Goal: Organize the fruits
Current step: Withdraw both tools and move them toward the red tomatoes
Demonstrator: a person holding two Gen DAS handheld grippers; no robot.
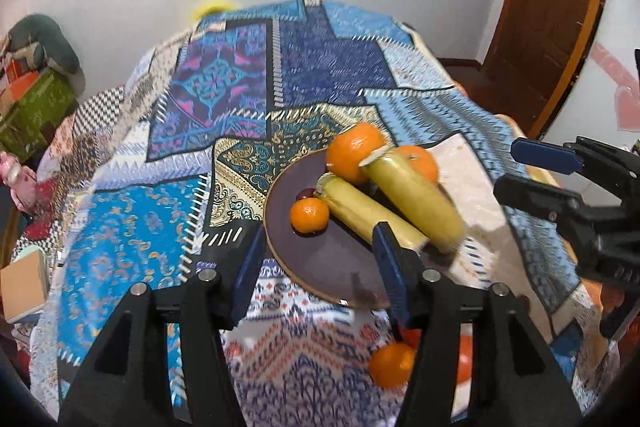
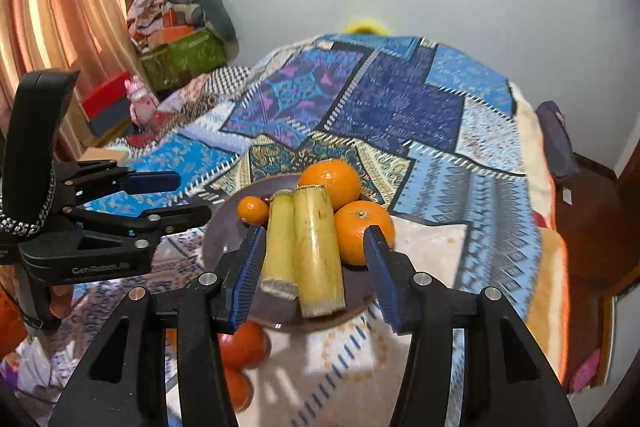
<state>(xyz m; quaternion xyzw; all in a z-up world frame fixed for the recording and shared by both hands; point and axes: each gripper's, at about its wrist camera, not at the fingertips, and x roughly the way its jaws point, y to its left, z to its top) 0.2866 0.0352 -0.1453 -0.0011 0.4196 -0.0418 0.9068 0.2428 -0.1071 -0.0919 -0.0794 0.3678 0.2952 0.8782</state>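
Note:
A dark round plate point(image 1: 320, 259) point(image 2: 220, 239) sits on the patterned cloth. On it lie two yellow-green cane pieces point(image 1: 368, 215) point(image 2: 318, 247), two large oranges point(image 1: 354, 151) point(image 2: 332, 181), a small orange point(image 1: 309, 214) point(image 2: 252, 210) and a small dark fruit point(image 1: 306, 193). My left gripper point(image 1: 320, 247) is open and empty over the plate's near edge. My right gripper point(image 2: 316, 251) is open, its fingers either side of the cane pieces, not touching them. Each gripper shows in the other's view: the right one point(image 1: 532, 167), the left one point(image 2: 180, 195).
Loose oranges point(image 1: 392, 363) point(image 2: 242, 347) lie on the cloth in front of the plate. A pale mat point(image 2: 424, 247) lies under the plate's right side. Boxes and bundles point(image 2: 180, 47) are stacked at the far left; a wooden door point(image 1: 548, 7) stands right.

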